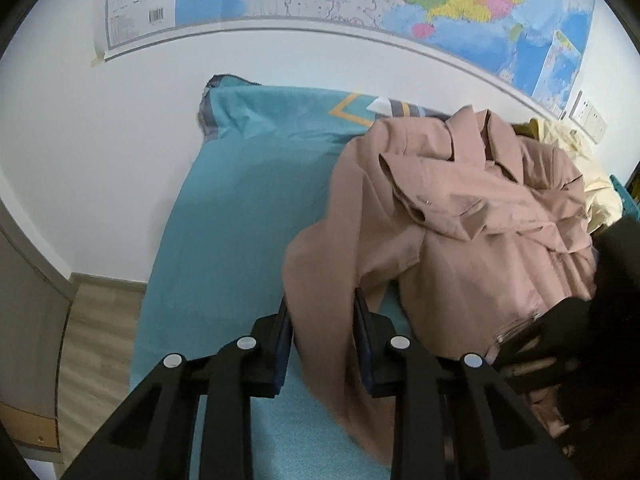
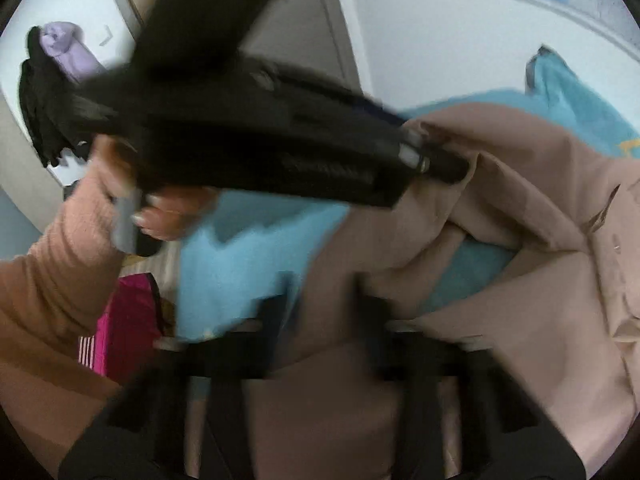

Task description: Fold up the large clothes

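A large dusty-pink coat (image 1: 460, 216) lies crumpled on the teal bed sheet (image 1: 240, 220), collar toward the wall. My left gripper (image 1: 324, 320) points down at the coat's near-left part, a fold of its fabric filling the gap between the fingers. In the blurred right wrist view, my right gripper (image 2: 324, 312) also has the pink coat (image 2: 500, 208) between its fingers. The left gripper (image 2: 452, 168) crosses that view from the upper left, held by a hand (image 2: 168, 212) in a pink sleeve, its tip at the fabric. A dark blurred shape (image 1: 568, 336) at the right edge is the right hand's tool.
A map (image 1: 400, 0) hangs on the white wall behind the bed. Pale yellow bedding (image 1: 560, 140) lies past the coat. Wooden floor (image 1: 92, 340) runs along the bed's left side. A magenta bag (image 2: 128, 332) sits low on the left; dark clothes (image 2: 40, 100) hang by a door.
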